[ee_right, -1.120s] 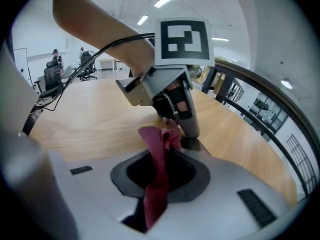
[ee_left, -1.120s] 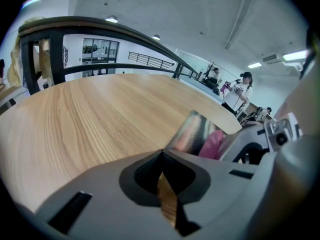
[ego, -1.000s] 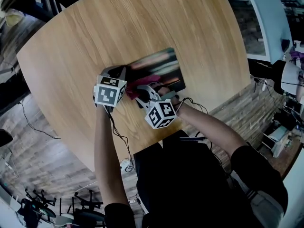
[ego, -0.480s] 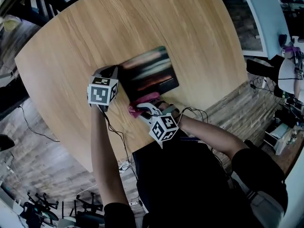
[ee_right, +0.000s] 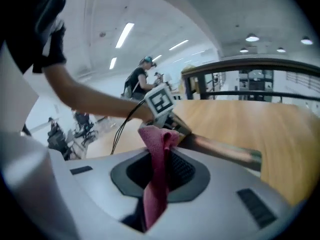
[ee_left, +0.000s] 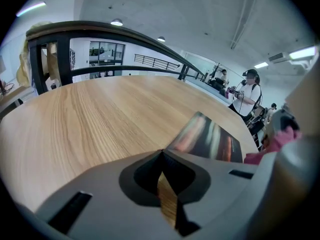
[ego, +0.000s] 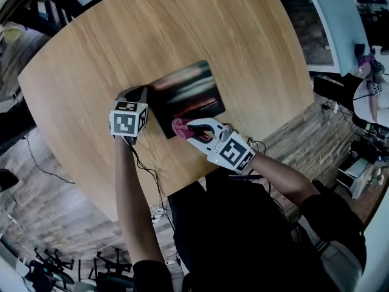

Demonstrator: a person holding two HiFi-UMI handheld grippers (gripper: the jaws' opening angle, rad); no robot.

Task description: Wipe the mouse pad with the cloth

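One cloth (ego: 180, 127), moved onto mouse pad (ego: 188, 91)

**A:** Where can you pass?

**B:** Beyond the mouse pad (ego: 193, 89), the far side of the table (ego: 182, 23) is open wood. You also have a free strip to the right of the pad.

**A:** What blocks you?

**B:** Your left gripper (ego: 144, 95), jaws together, sits at the pad's left edge. Your right gripper (ego: 185, 128), clamped on the cloth (ego: 180, 126), is near it at the near-left corner. There's little room between the two.
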